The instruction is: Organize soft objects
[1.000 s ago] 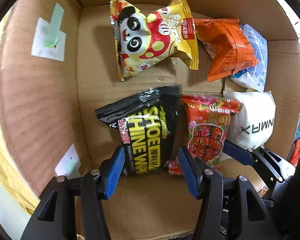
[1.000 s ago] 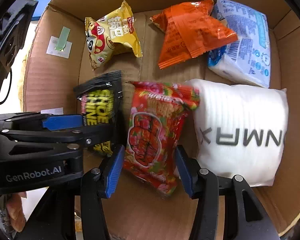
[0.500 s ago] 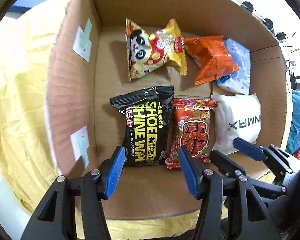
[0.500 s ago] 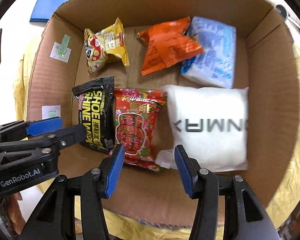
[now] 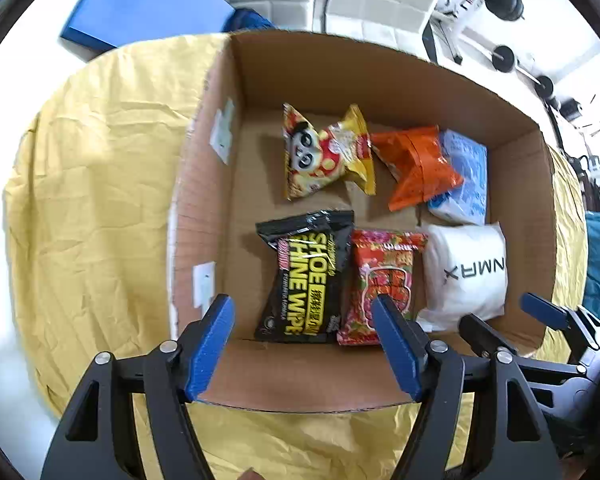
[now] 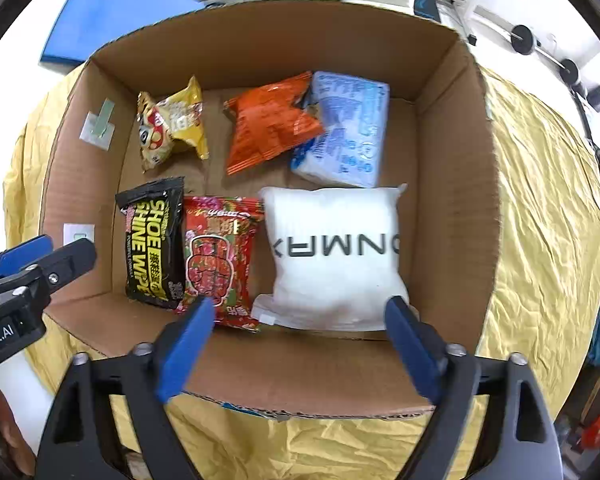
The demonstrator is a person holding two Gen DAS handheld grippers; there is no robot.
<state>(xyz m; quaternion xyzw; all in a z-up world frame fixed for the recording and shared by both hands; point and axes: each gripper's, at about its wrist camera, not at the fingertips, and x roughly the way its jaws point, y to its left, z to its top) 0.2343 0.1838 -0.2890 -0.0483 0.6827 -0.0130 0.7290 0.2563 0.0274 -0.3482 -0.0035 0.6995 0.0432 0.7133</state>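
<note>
Both grippers, left gripper [image 5: 302, 326] and right gripper [image 6: 300, 330], hang spread and empty above the cardboard box [image 6: 452, 208]; six soft packets lie inside in two rows. Best lift straight clear, brushing nothing.

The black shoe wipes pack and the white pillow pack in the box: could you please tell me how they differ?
The black shoe wipes pack is narrow and glossy, with bold yellow lettering; the white pillow pack is wide, puffy and matte, with thin dark lettering. The wipes pack lies at the left end of the near row, the pillow pack at the right end, with the red snack bag between them. Both lie flat in the cardboard box.
</note>
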